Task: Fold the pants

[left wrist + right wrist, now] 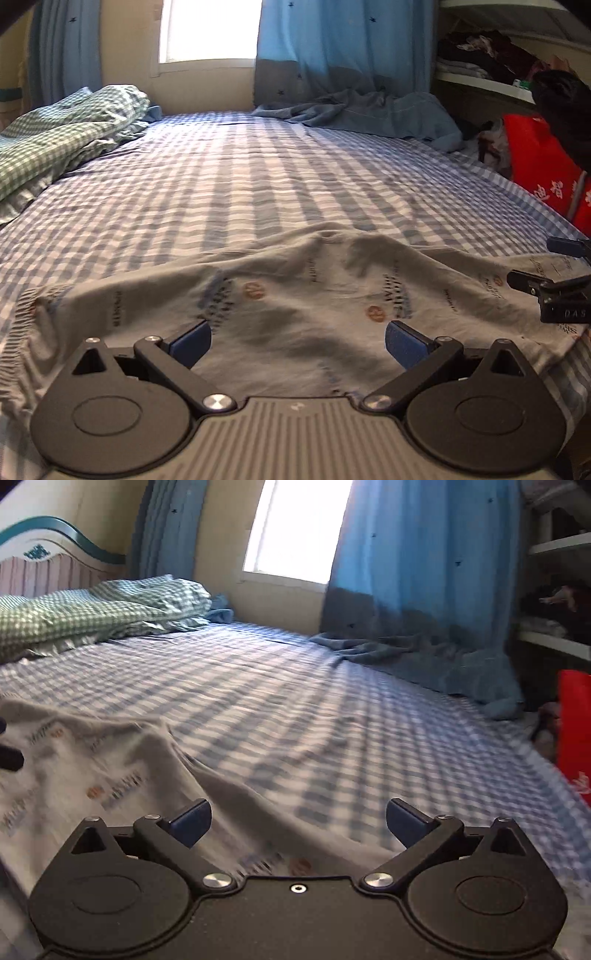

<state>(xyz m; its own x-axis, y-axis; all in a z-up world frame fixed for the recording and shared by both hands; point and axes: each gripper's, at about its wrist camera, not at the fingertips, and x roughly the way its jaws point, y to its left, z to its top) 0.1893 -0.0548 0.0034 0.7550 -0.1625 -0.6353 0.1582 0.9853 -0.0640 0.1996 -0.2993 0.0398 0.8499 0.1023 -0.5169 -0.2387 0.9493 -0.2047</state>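
Left wrist view, from left to right: a green checked quilt [70,122] lies bunched at the far left of the bed [229,192], whose sheet is blue and white check; a bright window [210,31] sits in the far wall, with a blue curtain [343,48] beside it, its hem pooling on the mattress; the pants [295,295], pale grey with small printed words and orange marks, lie crumpled across the near edge of the bed; the left claw [298,341] hovers over them with its blue-padded fingers spread wide, holding nothing; the right claw [554,273] shows at the right edge above the cloth, and a red bag [543,166] stands past the bed's side below shelves of clothes [480,55]. Right wrist view, left to right: the pants [85,782] spread from the left edge toward the middle; the right claw [299,821] is spread open too, its left finger over the cloth, its right finger over bare sheet; this view is blurred.
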